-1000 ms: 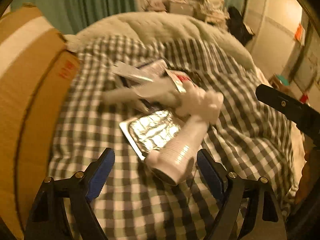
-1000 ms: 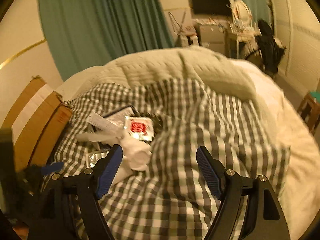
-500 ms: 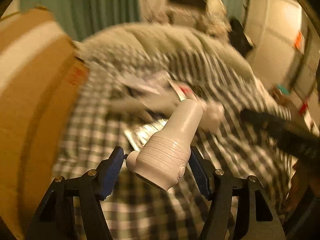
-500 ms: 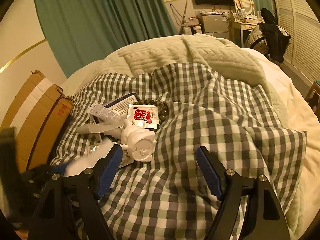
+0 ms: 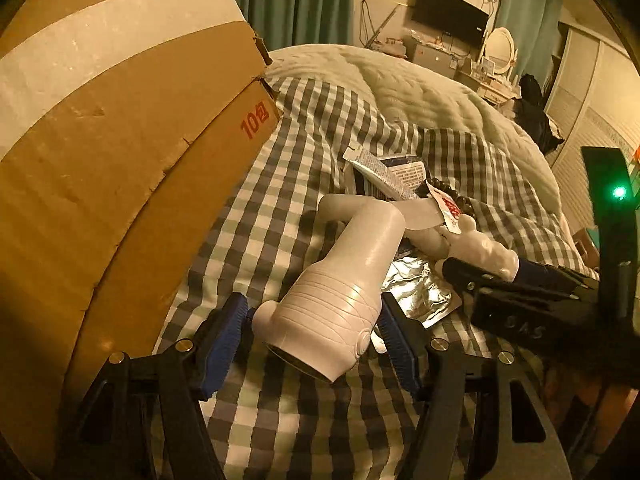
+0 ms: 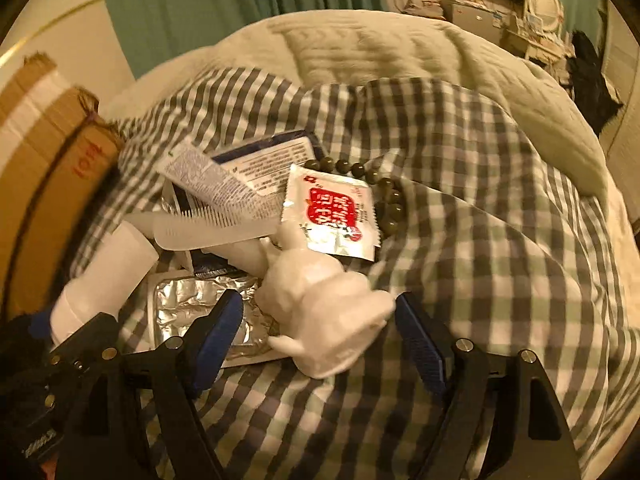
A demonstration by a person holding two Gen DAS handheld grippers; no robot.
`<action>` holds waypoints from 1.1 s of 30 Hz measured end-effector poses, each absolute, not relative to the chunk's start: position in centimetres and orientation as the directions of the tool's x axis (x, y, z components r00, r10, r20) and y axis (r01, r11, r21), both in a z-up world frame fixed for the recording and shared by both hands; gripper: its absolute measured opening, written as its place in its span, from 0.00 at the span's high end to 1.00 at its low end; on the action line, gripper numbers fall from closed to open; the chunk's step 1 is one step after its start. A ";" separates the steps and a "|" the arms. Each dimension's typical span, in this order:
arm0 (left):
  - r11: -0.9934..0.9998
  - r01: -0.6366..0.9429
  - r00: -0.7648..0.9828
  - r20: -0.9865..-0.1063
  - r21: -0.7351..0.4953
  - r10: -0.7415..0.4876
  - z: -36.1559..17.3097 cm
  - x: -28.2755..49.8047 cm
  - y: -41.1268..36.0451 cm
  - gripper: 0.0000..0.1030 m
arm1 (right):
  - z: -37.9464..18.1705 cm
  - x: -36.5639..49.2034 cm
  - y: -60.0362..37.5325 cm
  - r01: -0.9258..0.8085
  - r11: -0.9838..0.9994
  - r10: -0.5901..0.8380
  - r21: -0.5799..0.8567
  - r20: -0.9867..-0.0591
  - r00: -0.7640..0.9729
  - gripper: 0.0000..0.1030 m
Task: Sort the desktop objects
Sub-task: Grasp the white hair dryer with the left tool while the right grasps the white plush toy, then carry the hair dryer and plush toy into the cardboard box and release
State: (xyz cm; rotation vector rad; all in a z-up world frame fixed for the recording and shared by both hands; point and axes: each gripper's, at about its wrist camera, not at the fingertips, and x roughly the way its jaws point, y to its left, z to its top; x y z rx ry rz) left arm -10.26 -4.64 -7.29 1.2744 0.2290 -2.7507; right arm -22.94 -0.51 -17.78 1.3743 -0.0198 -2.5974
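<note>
Two hand-held grippers: left hand-held gripper [image 5: 312,332] clamps the white bottle [image 5: 340,292]; right hand-held gripper [image 6: 320,320] gapes around the white figurine [image 6: 320,312].

The crumpled cloth spread over the bed [image 6: 460,220] is checked in grey and white. A brown cardboard box [image 5: 120,160] carries a broad white band and red print. The ribbed plastic hairdryer-shaped bottle [image 5: 340,292] is off-white, like the small moulded animal figurine [image 6: 320,312]. The flat sachet [image 6: 332,212] is white with a red label. The crinkled foil pouch [image 6: 188,300] is silver; the round beads [image 6: 384,196] are dark olive. The fingers [image 5: 224,336] have blue pads.
</note>
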 end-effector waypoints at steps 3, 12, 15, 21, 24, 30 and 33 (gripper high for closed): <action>-0.982 0.160 -0.651 -0.758 -0.102 -0.027 -7.3 -10.3 -4.5 0.34 | -18.3 -22.3 -0.9 0.170 -0.984 -0.144 0.058 -0.820 -0.554 0.42; -0.981 0.162 -0.662 -0.749 -0.110 -0.025 -7.5 -10.6 -4.3 0.34 | -15.4 -18.1 0.4 0.163 -0.978 -0.203 0.128 -0.754 -0.625 0.43; -0.979 0.166 -0.679 -0.734 -0.121 -0.025 -7.1 -10.2 -4.5 0.34 | -14.0 -16.2 1.0 0.169 -0.973 -0.231 0.159 -0.722 -0.652 0.43; -0.969 0.144 -0.732 -0.681 -0.201 0.032 -5.1 -9.2 -5.4 0.34 | -12.1 -14.0 1.2 0.176 -0.970 -0.244 0.168 -0.688 -0.684 0.43; -0.966 0.133 -0.761 -0.647 -0.223 0.044 -3.6 -8.5 -5.8 0.34 | -10.9 -12.9 0.5 0.200 -0.967 -0.255 0.160 -0.674 -0.694 0.43; -0.969 0.083 -0.826 -0.560 -0.235 0.065 0.7 -6.7 -6.1 0.34 | -8.6 -11.7 -1.0 0.240 -0.961 -0.269 0.135 -0.649 -0.711 0.43; -0.967 0.101 -0.854 -0.520 -0.233 0.036 3.7 -5.4 -7.4 0.34 | -7.1 -11.1 -1.5 0.261 -0.955 -0.288 0.139 -0.633 -0.718 0.43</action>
